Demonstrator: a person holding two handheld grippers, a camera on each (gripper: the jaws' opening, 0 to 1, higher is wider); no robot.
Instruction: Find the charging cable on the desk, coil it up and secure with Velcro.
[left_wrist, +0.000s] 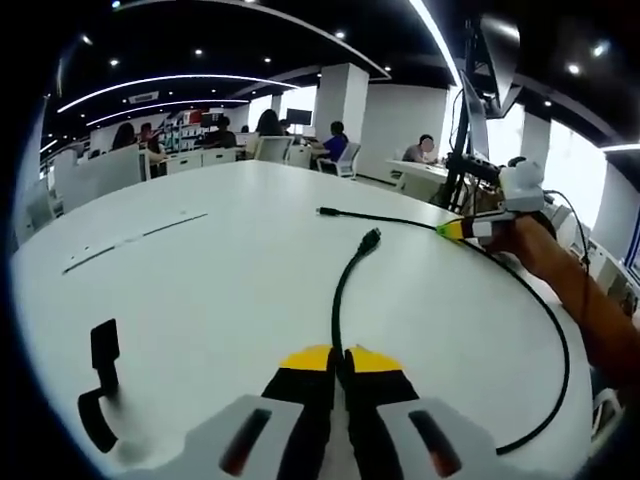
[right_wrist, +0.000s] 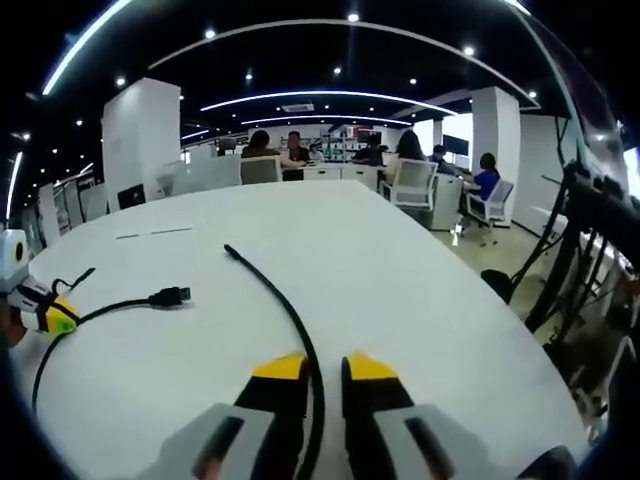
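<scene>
Black against the white desk, the charging cable runs up from between the yellow-tipped jaws of the left gripper in the left gripper view. Those jaws are pressed nearly together on the cable, holding it. The cable's USB plug lies on the desk just ahead of the jaws. Its other end, a small plug, lies farther off, and from there the cable passes through the right gripper, which enters from the right with a hand behind it, then sweeps in a wide arc along the desk's right edge. A black Velcro strap lies on the desk at lower left, apart from the cable. People sit at desks far behind.

White desk again in the right gripper view, where the cable passes between the 2 jaws of the right gripper. The jaws stand narrowly apart around it; whether they press on it I cannot tell. The small plug lies ahead on the desk. At left, the left gripper holds the cable near the USB plug, which rests on the desk.
</scene>
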